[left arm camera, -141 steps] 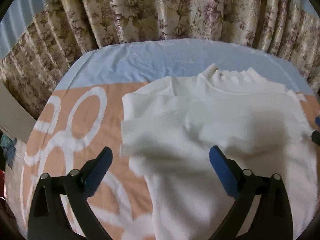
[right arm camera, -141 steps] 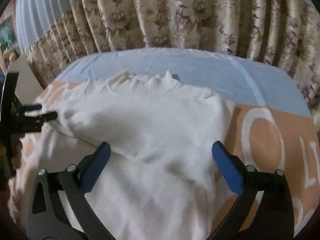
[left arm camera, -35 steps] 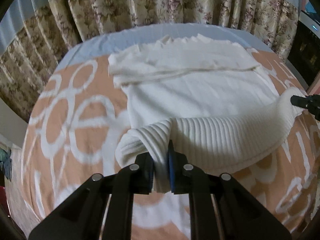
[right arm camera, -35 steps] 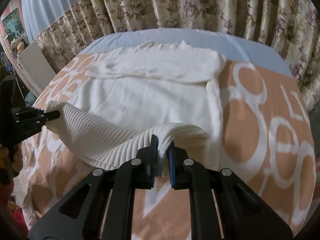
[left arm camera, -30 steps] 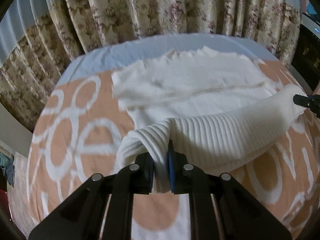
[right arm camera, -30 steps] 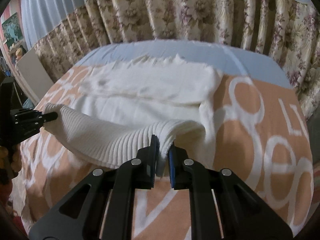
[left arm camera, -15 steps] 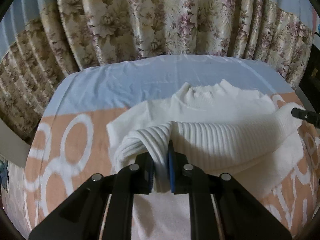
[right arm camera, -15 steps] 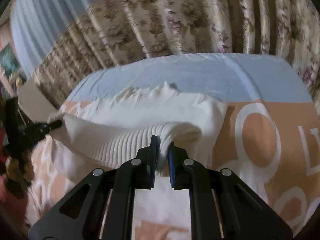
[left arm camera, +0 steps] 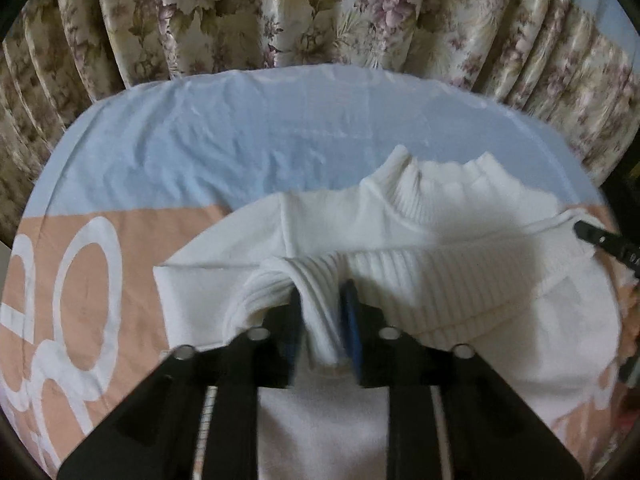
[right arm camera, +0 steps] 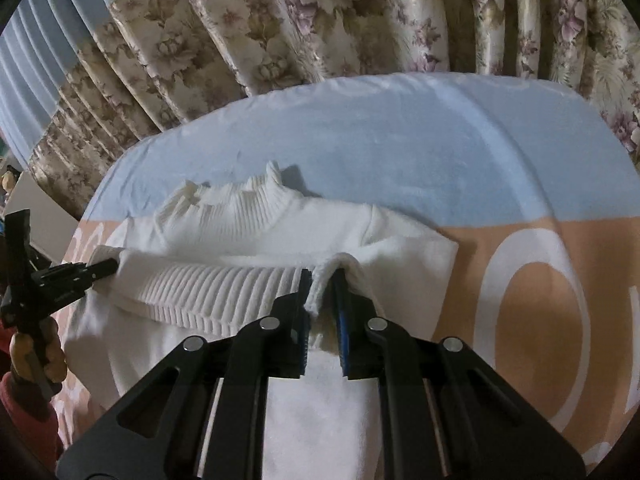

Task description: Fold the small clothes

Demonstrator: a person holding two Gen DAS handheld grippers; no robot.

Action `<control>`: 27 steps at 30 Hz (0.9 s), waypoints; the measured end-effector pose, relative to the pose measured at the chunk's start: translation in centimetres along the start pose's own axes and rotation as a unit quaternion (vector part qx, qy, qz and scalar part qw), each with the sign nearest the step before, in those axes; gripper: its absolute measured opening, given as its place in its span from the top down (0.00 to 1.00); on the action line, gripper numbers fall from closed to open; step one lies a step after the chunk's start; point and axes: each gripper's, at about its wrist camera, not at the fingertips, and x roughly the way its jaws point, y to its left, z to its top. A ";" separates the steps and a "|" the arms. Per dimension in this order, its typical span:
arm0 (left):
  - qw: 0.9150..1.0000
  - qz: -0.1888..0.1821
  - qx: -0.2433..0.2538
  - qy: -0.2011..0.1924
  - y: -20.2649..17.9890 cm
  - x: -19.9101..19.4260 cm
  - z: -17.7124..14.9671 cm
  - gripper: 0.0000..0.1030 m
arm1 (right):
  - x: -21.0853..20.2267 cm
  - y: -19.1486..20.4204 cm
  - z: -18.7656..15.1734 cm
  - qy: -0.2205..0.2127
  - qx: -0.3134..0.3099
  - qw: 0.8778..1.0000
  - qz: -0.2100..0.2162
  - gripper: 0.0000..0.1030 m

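Observation:
A white knit sweater [left arm camera: 340, 232] lies on the bed, folded in half, its ribbed hem [left arm camera: 440, 280] laid just short of the turtleneck collar [left arm camera: 440, 184]. My left gripper [left arm camera: 322, 312] is at the hem's left corner. Its jaws are opening and the cloth sits loosely between them. My right gripper [right arm camera: 323, 292] is at the hem's right corner [right arm camera: 320, 280]. Its jaws are starting to open, and the pads still pinch the edge. The sweater [right arm camera: 260, 232] also shows in the right wrist view, with the left gripper [right arm camera: 100, 268] at the hem's far end.
The bed sheet has a pale blue band [left arm camera: 200, 140] beyond the collar and an orange part with white rings [left arm camera: 80, 280] on both sides. Floral curtains [left arm camera: 320, 12] hang right behind the bed. A hand [right arm camera: 36, 356] holds the left gripper.
Both grippers have carried the ribbed hem up over the sweater's body to just below the collar. The left jaws have parted. The right jaws look about the same.

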 end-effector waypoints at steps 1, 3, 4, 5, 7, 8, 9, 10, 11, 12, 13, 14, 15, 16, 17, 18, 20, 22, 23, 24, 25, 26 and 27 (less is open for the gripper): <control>1.000 -0.008 -0.013 -0.010 0.9 -1.0 0.4 0.51 | -0.5 0.0 0.2 -0.006 -0.003 1.000 0.003 0.79; 0.999 0.018 -0.028 -0.042 2.2 -3.1 1.1 0.22 | -2.5 -0.2 0.7 -0.036 -0.003 0.999 0.011 0.54; 0.997 0.030 -0.033 -0.063 2.9 -4.3 1.3 0.21 | -3.5 -0.5 0.9 -0.056 0.001 0.998 0.011 0.43; 0.995 0.037 -0.039 -0.078 3.7 -5.4 1.6 0.21 | -4.8 -0.8 1.2 -0.078 0.005 0.997 0.007 0.40; 0.994 0.043 -0.058 -0.083 5.1 -6.4 2.0 0.21 | -5.7 -1.1 1.6 -0.089 0.001 0.996 -0.004 0.40; 0.994 0.040 -0.066 -0.076 5.6 -6.5 1.9 0.21 | -5.9 -1.2 1.7 -0.089 -0.007 0.996 -0.020 0.40; 0.995 0.034 -0.068 -0.066 5.8 -6.3 1.5 0.21 | -5.8 -1.2 1.6 -0.087 -0.011 0.996 -0.027 0.40; 0.996 0.032 -0.065 -0.056 5.7 -6.0 1.2 0.21 | -5.5 -1.2 1.4 -0.081 -0.015 0.996 -0.029 0.40; 0.997 0.036 -0.055 -0.040 5.2 -5.3 0.4 0.21 | -4.9 -1.2 1.1 -0.066 -0.019 0.997 -0.027 0.40; 0.998 0.040 -0.046 -0.028 4.9 -4.8 -0.5 0.21 | -4.3 -1.0 0.7 -0.052 -0.024 0.998 -0.030 0.40; 0.998 0.039 -0.036 -0.013 4.3 -4.1 -1.7 0.21 | -3.6 -0.8 0.1 -0.040 -0.030 0.998 -0.035 0.41; 0.999 0.036 -0.034 -0.004 3.9 -3.7 -2.5 0.21 | -2.9 -0.6 -0.7 -0.027 -0.039 0.998 -0.039 0.42; 0.999 0.032 -0.033 0.003 3.7 -3.6 -3.5 0.21 | -2.5 -0.4 -1.3 -0.017 -0.044 0.998 -0.042 0.44; 0.999 0.025 -0.034 0.008 3.4 -3.5 -4.5 0.21 | -2.4 -0.2 -2.1 -0.013 -0.046 0.998 -0.043 0.47; 0.999 0.019 -0.035 0.013 3.1 -3.6 -5.6 0.21 | -2.4 -0.1 -2.8 -0.012 -0.045 0.998 -0.043 0.48; 0.999 0.015 -0.037 0.015 2.9 -3.9 -6.5 0.21 | -2.6 -0.1 -3.6 -0.010 -0.041 0.998 -0.044 0.48; 0.999 0.008 -0.037 0.015 2.4 -4.6 -8.3 0.21 | -3.4 -0.3 -5.0 -0.009 -0.031 0.998 -0.046 0.48; 0.999 -0.010 -0.038 0.020 2.1 -5.2 -10.0 0.21 | -4.6 -0.5 -6.5 -0.014 -0.017 0.999 -0.039 0.48; 0.999 -0.017 -0.036 0.021 2.0 -5.3 -10.6 0.21 | -5.3 -0.8 -7.5 -0.013 -0.007 0.999 -0.034 0.48; 0.999 -0.022 -0.031 0.022 1.8 -5.3 -11.1 0.21 | -5.7 -0.9 -8.2 -0.011 0.000 0.999 -0.033 0.48; 0.999 -0.021 -0.021 0.024 1.5 -5.2 -11.6 0.21 | -6.2 -1.2 -9.2 -0.008 0.008 0.999 -0.030 0.48; 0.999 -0.018 -0.017 0.026 1.3 -5.2 -11.7 0.23 | -6.4 -1.3 -9.7 -0.004 0.012 1.000 -0.027 0.48; 0.999 -0.018 -0.015 0.027 1.1 -5.2 -11.8 0.29 | -6.5 -1.3 -10.2 0.000 0.014 1.000 -0.025 0.48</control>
